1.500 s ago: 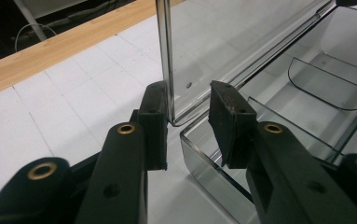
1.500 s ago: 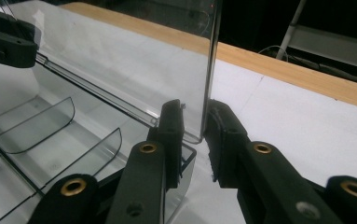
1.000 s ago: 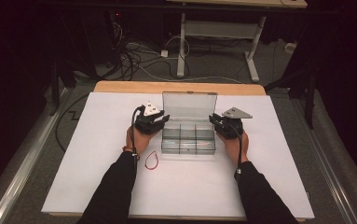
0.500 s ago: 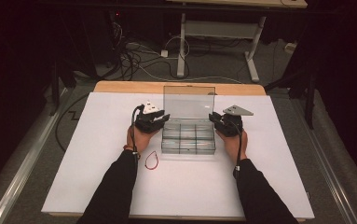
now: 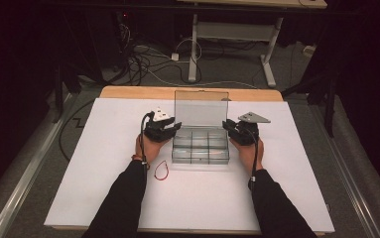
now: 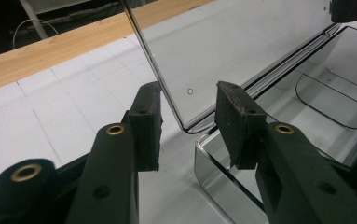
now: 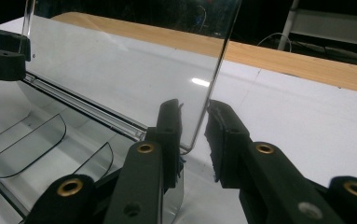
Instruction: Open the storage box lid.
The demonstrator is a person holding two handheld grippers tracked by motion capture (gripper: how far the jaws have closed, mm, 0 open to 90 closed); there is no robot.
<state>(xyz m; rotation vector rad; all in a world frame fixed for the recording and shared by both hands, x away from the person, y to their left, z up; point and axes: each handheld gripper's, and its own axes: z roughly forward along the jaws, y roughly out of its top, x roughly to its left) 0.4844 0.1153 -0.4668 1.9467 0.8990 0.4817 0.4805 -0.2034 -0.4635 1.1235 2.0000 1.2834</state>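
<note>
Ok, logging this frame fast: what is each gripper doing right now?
Left gripper: open, jaws just widening, astride the lid edge without pressing.
Right gripper: open, jaws either side of the lid's corner, a gap showing.

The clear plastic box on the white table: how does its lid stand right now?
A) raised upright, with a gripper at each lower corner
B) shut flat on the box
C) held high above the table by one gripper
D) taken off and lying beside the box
A: the lid stands upright behind the compartments of the box, with the left gripper and the right gripper straddling its lower corners.
</note>
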